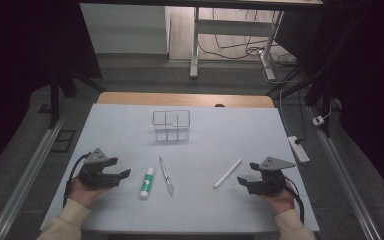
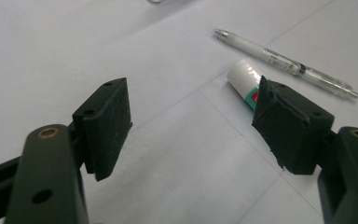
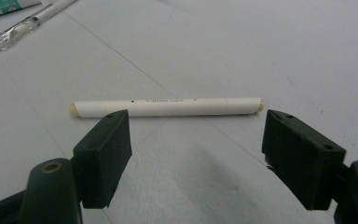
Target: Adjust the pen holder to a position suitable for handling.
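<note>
On the pale table sheet (image 1: 205, 140) lie a white and green glue stick (image 1: 147, 182), a clear pen (image 1: 166, 176) and a white marker (image 1: 227, 173). My left gripper (image 1: 125, 175) rests open at the left, just left of the glue stick (image 2: 246, 80); the pen (image 2: 286, 64) lies beyond it. My right gripper (image 1: 242, 181) rests open at the right, with the white marker (image 3: 168, 107) lying crosswise just ahead of its jaws. Nothing sits between either pair of jaws.
A clear plastic compartment box (image 1: 171, 125) stands toward the far middle of the sheet. A wooden table edge (image 1: 185, 99) shows behind it. A power strip (image 1: 298, 148) and cables lie on the floor at the right.
</note>
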Motion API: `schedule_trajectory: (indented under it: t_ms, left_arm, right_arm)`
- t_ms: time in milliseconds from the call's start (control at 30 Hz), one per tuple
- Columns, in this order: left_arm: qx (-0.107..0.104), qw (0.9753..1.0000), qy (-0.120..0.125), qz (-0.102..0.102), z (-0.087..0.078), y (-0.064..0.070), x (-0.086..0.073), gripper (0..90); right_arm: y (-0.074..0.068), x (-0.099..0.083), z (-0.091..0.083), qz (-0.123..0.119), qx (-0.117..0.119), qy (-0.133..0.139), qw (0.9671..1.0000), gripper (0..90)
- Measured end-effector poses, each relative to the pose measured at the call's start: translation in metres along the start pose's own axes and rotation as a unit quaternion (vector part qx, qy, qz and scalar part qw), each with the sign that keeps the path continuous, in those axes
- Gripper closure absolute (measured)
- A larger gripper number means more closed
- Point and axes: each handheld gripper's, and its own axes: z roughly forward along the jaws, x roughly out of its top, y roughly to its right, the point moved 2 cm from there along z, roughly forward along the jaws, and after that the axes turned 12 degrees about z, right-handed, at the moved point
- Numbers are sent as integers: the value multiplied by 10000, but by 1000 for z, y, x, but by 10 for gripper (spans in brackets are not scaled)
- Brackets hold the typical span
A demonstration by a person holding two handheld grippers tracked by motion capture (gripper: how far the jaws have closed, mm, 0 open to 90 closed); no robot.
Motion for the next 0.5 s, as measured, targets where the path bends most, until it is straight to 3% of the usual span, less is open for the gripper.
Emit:
schedule_trajectory:
  t_ms: [500]
  left_arm:
    - [71,10000,40,2,28,-22,33,302]
  right_arm:
    - [-2,1,0,-36,8,-30,10000,242]
